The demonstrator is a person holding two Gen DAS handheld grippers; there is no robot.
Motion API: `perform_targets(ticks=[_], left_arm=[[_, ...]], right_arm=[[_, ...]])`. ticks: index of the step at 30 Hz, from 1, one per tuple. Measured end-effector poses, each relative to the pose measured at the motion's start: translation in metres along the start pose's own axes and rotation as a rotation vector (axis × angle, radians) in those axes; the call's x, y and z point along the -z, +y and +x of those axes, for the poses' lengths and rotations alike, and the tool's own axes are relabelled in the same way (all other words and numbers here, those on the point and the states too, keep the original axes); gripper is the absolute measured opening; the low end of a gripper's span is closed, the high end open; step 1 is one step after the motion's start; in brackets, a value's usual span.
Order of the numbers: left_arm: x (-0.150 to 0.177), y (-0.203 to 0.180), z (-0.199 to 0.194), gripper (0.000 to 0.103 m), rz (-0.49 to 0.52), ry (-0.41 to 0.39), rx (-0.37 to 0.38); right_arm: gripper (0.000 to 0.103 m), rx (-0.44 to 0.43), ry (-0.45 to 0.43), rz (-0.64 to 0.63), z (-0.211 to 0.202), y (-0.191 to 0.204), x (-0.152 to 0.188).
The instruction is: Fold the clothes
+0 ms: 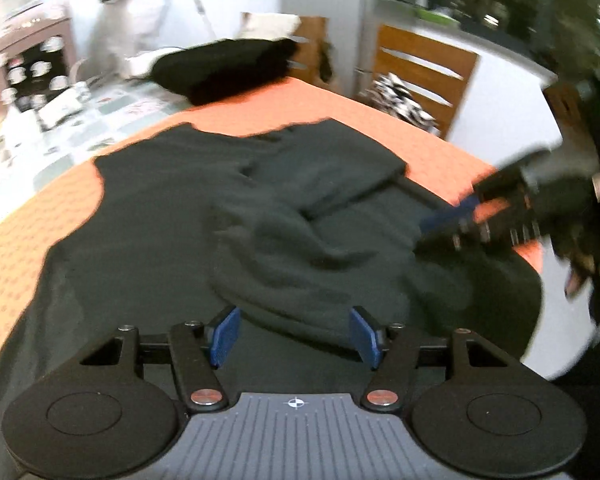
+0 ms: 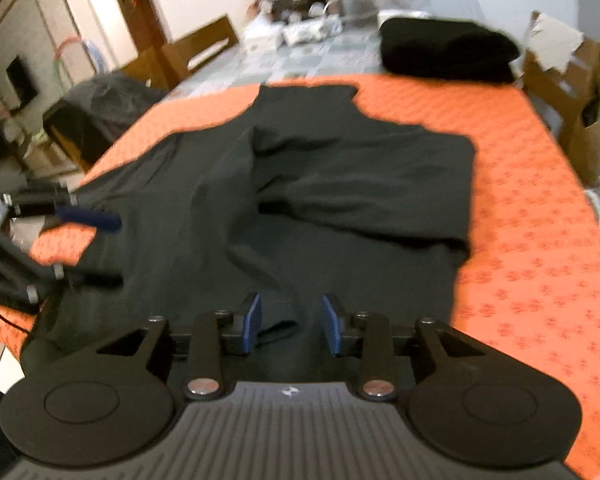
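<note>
Garment (image 2: 340,184): dark, rumpled, spread over the orange tabletop (image 2: 532,208), reaching its near edge.
Left gripper (image 1: 294,334): wide, empty, above garment.
Right gripper (image 2: 291,322): spread, empty, above garment.
Folded pile (image 2: 448,50): far edge.

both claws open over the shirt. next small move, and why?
Probably close the right claw on the hem fold between its pads. The dark shirt lies half folded on the orange cloth, one sleeve already turned in, and the left claw hangs open, gripping nothing.
</note>
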State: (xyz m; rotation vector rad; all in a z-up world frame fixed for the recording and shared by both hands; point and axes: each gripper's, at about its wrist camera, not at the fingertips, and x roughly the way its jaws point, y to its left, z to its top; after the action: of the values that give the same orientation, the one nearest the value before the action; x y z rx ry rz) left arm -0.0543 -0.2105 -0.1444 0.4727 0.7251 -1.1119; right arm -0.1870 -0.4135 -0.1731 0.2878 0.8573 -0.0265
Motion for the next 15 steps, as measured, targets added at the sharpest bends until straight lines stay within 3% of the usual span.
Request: perform_targets(ticks=[4, 6, 15], left_arm=[[-0.019, 0.018, 0.004, 0.063, -0.067, -0.054, -0.030], [-0.034, 0.028, 0.010, 0.063, -0.118, -0.078, -0.016], [-0.090, 0.065, 0.070, 0.062, -0.303, -0.031, 0.049]], right_arm=[[0.036, 0.030, 0.042, -0.035, 0.023, 0.011, 0.002], [0.005, 0.039, 0.039, -0.038, 0.023, 0.012, 0.004], [0.005, 0.084, 0.010, 0.070, -0.017, -0.009, 0.023]])
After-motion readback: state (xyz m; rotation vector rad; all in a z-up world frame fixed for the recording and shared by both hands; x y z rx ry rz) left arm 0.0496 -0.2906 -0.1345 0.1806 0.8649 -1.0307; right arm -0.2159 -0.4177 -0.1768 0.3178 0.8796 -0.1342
